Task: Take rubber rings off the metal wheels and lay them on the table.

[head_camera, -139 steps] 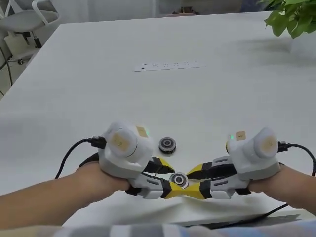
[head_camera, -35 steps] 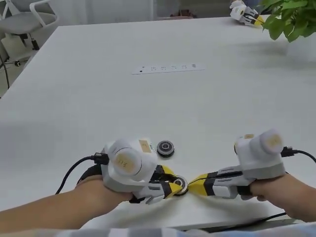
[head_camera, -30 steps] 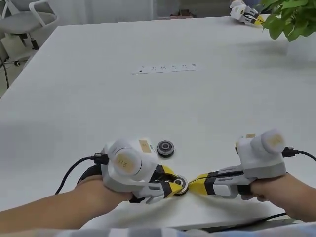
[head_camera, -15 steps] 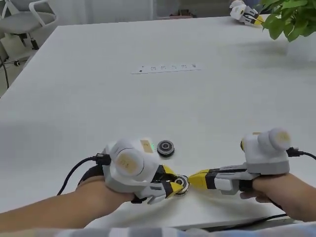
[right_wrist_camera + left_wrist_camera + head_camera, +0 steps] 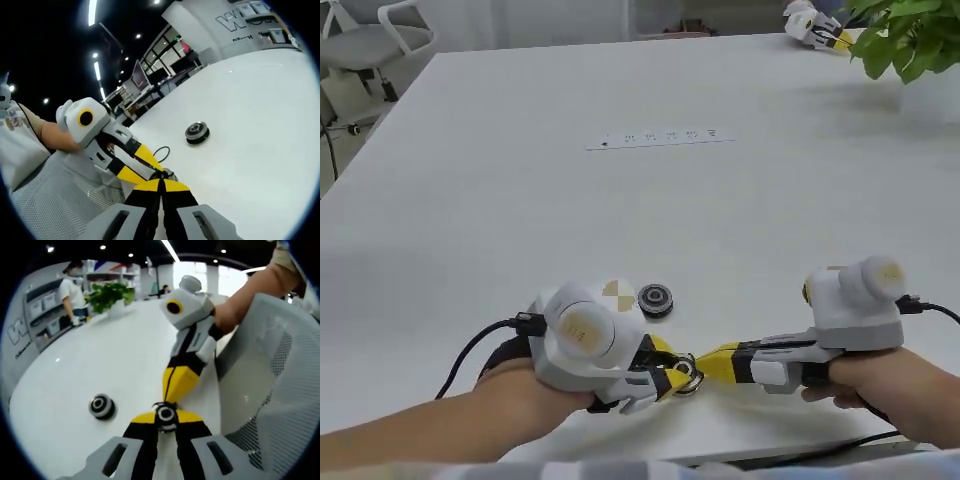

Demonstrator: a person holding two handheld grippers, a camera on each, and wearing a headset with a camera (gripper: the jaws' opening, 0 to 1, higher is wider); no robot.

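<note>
Wheel (image 5: 166, 416) held at near tabletop (image 5: 620, 200) edge.
Left gripper (image 5: 676, 378) fingers grasped it; right gripper (image 5: 701, 365) fingers clenched, tips touching it.

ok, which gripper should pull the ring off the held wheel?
Probably right: the left gripper is shut on the wheel, holding it, while the right gripper's shut tips sit at its rim.

A loose wheel (image 5: 656, 299) lies on the table (image 5: 520, 180), with a socket strip (image 5: 660, 137) well behind it. Just before it, a second wheel (image 5: 685, 373) sits between the left gripper (image 5: 674, 375) and the right gripper (image 5: 706, 363).
</note>
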